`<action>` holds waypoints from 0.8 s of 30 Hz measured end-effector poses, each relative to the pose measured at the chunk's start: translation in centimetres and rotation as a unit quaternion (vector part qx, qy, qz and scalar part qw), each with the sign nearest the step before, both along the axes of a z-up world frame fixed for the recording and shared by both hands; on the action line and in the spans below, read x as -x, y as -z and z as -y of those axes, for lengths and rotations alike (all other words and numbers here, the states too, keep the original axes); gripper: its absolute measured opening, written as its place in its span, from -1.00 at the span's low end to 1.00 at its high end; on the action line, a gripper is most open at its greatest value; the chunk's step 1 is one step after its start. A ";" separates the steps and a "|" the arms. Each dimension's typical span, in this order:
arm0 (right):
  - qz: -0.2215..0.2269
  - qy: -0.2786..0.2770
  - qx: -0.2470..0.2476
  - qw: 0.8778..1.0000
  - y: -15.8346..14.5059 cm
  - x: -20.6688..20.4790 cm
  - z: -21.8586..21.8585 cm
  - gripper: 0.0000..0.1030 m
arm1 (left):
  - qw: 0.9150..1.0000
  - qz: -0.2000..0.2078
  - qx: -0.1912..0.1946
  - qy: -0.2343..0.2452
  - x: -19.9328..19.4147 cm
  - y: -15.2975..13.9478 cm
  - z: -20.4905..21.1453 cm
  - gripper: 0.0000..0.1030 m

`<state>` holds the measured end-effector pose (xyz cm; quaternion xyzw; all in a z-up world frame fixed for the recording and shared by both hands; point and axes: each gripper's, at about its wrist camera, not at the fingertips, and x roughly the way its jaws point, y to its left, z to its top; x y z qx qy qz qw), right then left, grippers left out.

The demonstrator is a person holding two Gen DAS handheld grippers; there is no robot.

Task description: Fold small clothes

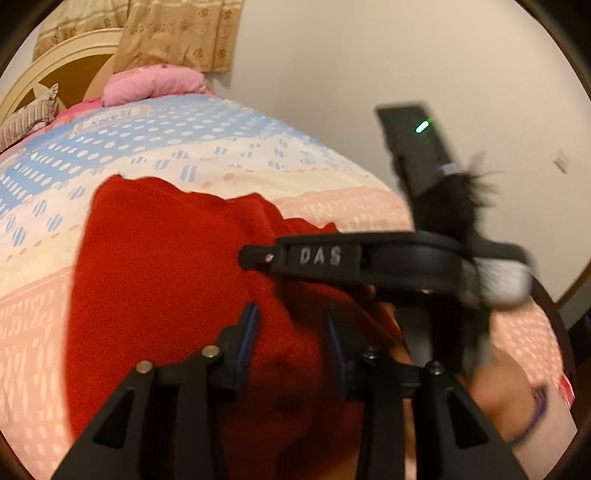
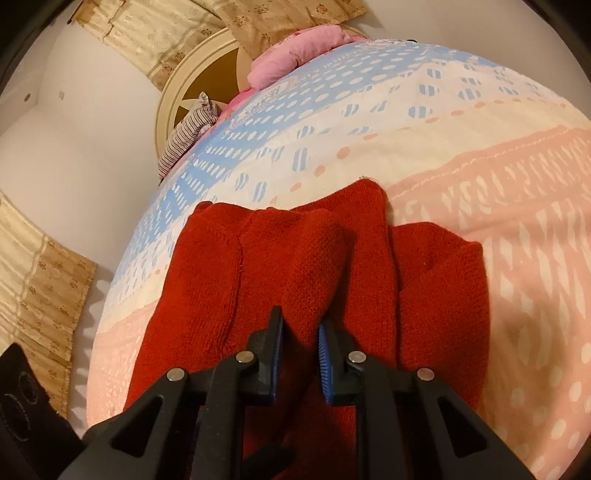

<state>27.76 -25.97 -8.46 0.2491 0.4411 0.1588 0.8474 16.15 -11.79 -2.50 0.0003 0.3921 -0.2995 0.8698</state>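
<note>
A red knitted garment (image 1: 166, 266) lies partly folded on the bed, and it also shows in the right wrist view (image 2: 295, 258). My left gripper (image 1: 291, 317) is open just over the cloth near its right side, with nothing between its blue pads. My right gripper (image 2: 301, 328) is closed on a raised fold of the red garment, which bunches up between its pads. The right gripper's body (image 1: 369, 258), marked DAS, crosses the left wrist view just beyond my left fingers, blurred. A hand (image 1: 509, 402) shows at lower right.
The bed cover (image 2: 480, 166) has pink, cream and blue bands. A pink pillow (image 1: 155, 85) and a striped cushion (image 2: 188, 136) lie by the round headboard (image 2: 199, 74). Patterned curtains (image 1: 177, 33) hang behind. A white wall (image 1: 406, 74) is on the right.
</note>
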 end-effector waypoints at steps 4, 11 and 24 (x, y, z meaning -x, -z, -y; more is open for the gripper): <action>-0.002 0.004 -0.002 1.000 0.0 0.1 -0.1 -0.67 | 0.999 0.006 0.037 0.004 2.0 -1.7 -4.5 0.28; 0.002 0.006 -0.016 1.000 -0.5 0.6 -0.2 -0.39 | 0.989 -0.005 0.087 -0.115 -0.7 -1.4 -12.4 0.32; 0.032 -0.018 0.017 0.999 -1.5 4.2 -3.2 0.34 | 0.986 -0.050 0.094 -0.132 -3.5 3.6 -11.9 0.43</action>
